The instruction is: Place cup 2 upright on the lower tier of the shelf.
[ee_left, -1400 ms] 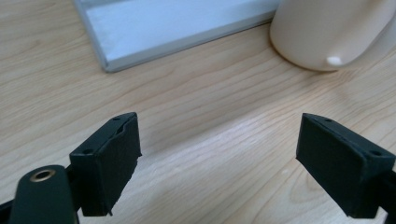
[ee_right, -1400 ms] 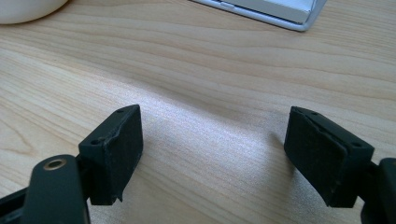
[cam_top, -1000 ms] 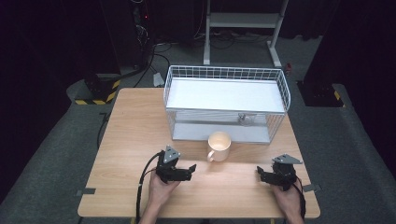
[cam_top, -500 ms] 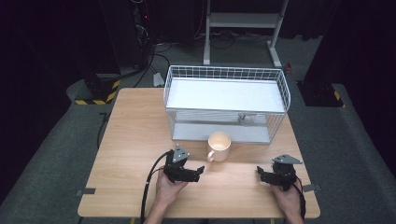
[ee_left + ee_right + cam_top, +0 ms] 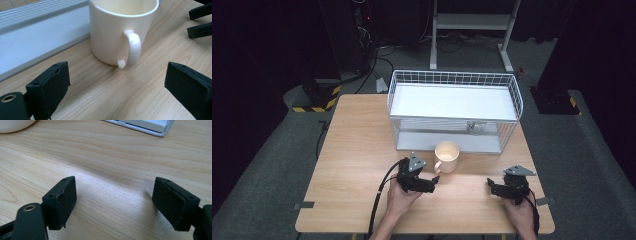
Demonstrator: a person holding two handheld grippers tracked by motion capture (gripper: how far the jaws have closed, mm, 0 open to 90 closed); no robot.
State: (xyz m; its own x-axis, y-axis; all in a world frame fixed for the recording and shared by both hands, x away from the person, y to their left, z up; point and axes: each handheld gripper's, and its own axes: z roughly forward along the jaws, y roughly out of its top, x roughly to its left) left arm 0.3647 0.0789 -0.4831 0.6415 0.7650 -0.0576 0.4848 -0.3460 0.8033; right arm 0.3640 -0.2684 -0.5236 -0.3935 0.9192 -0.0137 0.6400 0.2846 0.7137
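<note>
Mug [image 5: 117, 30] stands upright straight ahead of my left gripper [image 5: 117, 87], its handle [image 5: 131, 48] turned toward me and lined up with the gap between my jaws. Those jaws are spread wide and have just been opening further; nothing lies between them but bare wood, and the handle is near yet apart from both pads. From above, my left gripper [image 5: 433, 180] points at the mug [image 5: 447, 156] from just below it on the table [image 5: 357, 150], with my left hand [image 5: 404, 197] wrapped around its body and the cable trailing back toward the table's near edge.

Beyond the mug, touching or almost touching its far side as far as I can tell, runs the white base of the wire basket [image 5: 454, 107], which shows as a pale ledge [image 5: 37, 40] to the left of my left jaws.

My right gripper [image 5: 113, 202] sits low over the wood with its jaws spread and empty. The mug's rounded foot [image 5: 13, 125] lies far ahead and to the left of them, and a corner of the basket's base [image 5: 150, 126] lies ahead to the right. From above, my right gripper [image 5: 490, 185] rests well apart from the mug.
</note>
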